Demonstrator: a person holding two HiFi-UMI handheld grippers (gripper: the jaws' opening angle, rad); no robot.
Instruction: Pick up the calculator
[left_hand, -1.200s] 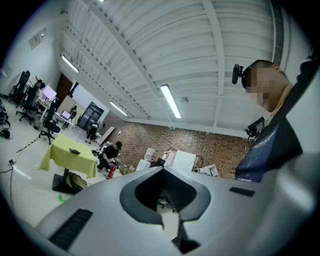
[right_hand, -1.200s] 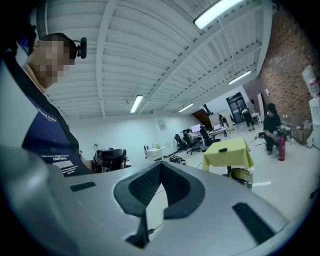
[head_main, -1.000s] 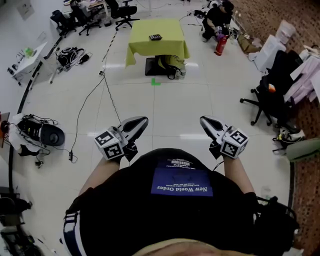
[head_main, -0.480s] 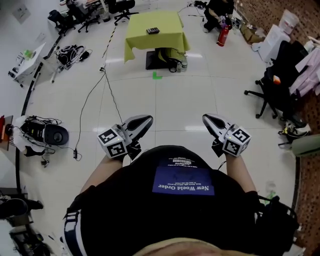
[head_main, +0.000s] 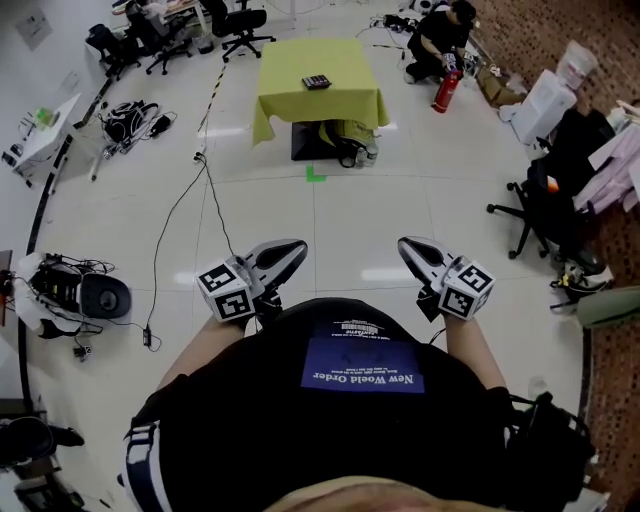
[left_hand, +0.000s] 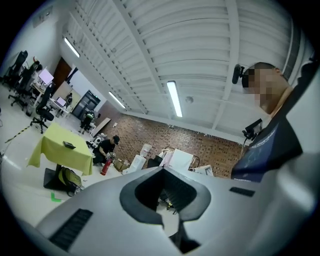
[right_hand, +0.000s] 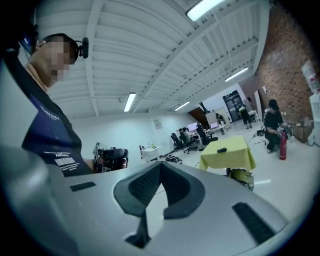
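— While both tongs were clenched on nothing, where was the calculator (head_main: 316, 81)?

— It lay flat on the yellow-green cloth of the table (head_main: 300, 105), near the far middle of the top and well apart from the person. The left gripper (head_main: 283, 252) and the right gripper (head_main: 416, 256) were held out level in front of the chest, with open floor between them and the table. Each gripper's own view showed its jaws pressed together with nothing between them.

— How did you judge it would handle?

— As a light, stiff, thin slab, most likely plastic. Weight was no worry. The low profile was, since little edge stood above the cloth to catch.

— And the cloth?

— It looked soft and loose, so a jaw tip scraping under an edge might have bunched it or dragged the calculator along.

— Where would you have taken hold?

— Across the narrower width, on the two long side edges, with the pads kept off the keys and display. A smooth case could have slipped, so a square, firm pinch seemed wise. From that range I could not tell which way it was turned.
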